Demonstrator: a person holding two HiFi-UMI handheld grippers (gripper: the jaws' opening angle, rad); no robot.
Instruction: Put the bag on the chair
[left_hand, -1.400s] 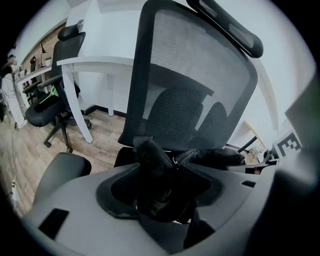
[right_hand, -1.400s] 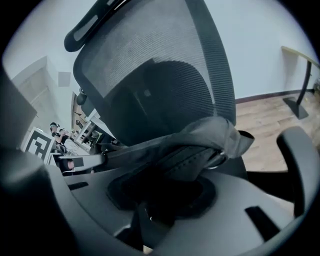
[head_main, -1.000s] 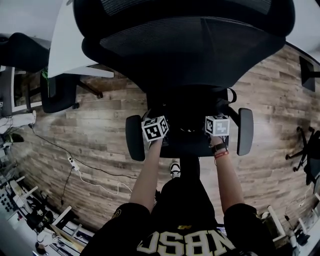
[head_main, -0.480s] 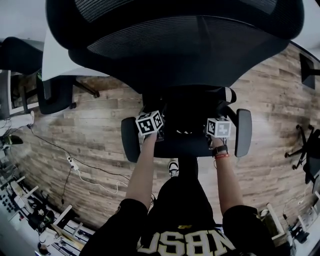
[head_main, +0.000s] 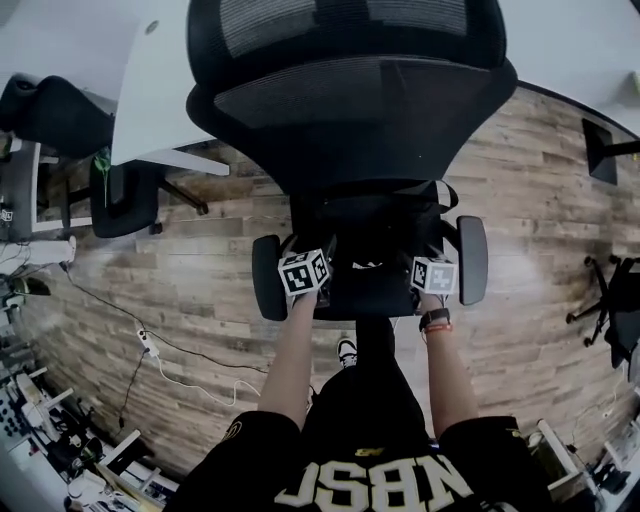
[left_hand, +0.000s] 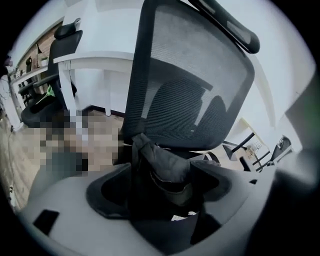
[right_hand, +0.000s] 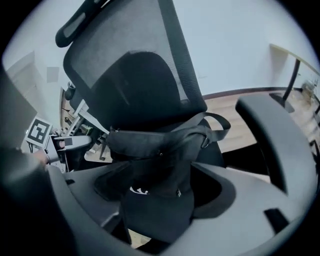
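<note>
Now left gripper (left_hand: 162, 192) and right gripper (right_hand: 160, 197) jaws are opening, bag (right_hand: 155, 145) between them on chair (head_main: 350, 110)

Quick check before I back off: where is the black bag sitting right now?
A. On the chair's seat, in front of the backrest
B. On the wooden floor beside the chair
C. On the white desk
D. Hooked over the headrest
A: the black bag rests on the seat of the chair, just in front of the mesh backrest and between the armrests.
</note>
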